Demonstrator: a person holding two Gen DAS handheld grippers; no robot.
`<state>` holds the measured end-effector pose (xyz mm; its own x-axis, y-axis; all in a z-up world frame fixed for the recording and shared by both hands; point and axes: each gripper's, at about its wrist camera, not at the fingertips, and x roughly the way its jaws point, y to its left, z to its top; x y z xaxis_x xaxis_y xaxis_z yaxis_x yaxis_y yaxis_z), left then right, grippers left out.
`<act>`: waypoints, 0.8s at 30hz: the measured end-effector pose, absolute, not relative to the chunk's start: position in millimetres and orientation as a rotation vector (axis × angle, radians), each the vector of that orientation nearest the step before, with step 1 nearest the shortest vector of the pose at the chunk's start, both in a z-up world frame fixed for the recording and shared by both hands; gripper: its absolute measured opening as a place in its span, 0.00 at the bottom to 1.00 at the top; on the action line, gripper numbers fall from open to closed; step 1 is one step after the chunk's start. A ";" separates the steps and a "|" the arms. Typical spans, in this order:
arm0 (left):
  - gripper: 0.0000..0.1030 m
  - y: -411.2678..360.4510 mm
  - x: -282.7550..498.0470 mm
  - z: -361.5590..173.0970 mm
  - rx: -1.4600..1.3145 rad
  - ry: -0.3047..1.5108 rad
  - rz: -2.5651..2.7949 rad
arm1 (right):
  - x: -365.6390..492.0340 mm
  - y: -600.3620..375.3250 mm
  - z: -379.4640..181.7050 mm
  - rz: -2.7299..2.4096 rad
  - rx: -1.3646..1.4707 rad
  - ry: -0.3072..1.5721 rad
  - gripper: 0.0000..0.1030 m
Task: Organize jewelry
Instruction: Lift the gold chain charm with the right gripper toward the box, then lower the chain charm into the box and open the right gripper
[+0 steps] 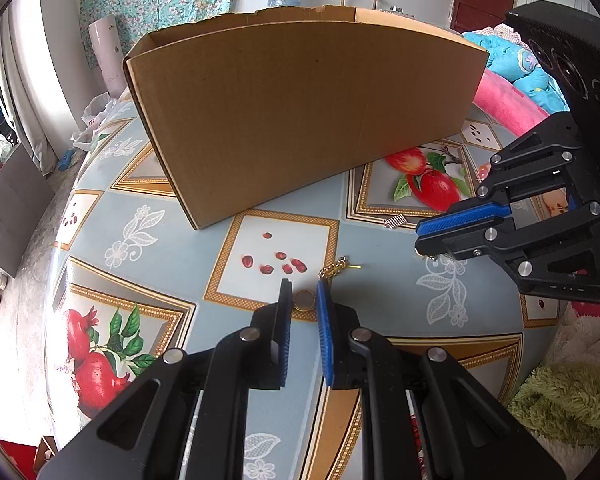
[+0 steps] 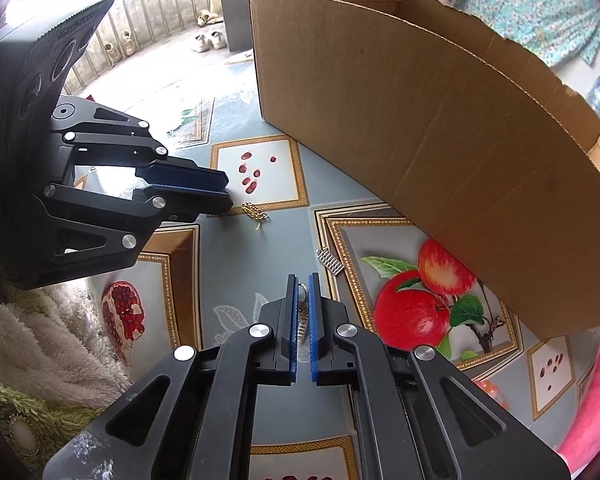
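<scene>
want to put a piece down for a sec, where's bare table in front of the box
Freest: the pomegranate-seed panel between the cardboard box and the left gripper. Crowded to its right: gold ring, gold chain, silver clip, then the right gripper, shut on a silver piece.

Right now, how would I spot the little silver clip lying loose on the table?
Find the big cardboard box on the tablecloth and the printed red apples before it. Just left of the apples lies the silver clip, short, ribbed and flat. The gold chain farther left is yellow and tangled; the clip touches neither gripper.
</scene>
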<state>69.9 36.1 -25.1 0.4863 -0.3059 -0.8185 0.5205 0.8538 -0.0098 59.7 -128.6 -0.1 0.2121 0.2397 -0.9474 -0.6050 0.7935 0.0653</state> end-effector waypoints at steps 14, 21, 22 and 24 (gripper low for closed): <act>0.11 37.6 68.7 -25.3 0.254 0.929 -0.509 | 57.1 -146.3 34.6 0.558 -0.250 1.162 0.00; 0.11 40.7 67.1 -21.2 0.246 0.921 -0.508 | 58.7 -167.6 58.7 0.495 -0.157 1.111 0.00; 0.11 41.6 66.4 -19.7 0.246 0.917 -0.509 | 58.7 -170.1 61.0 0.491 -0.151 1.104 0.00; 0.11 42.7 64.2 -14.6 0.250 0.900 -0.506 | 58.3 -175.9 67.6 0.480 -0.138 1.080 0.00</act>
<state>64.2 42.7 -14.6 0.5153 -0.3143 -0.7973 0.5186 0.8550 -0.0019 58.3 -175.9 67.6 0.3802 0.3086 -0.8719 -0.4408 0.8892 0.1225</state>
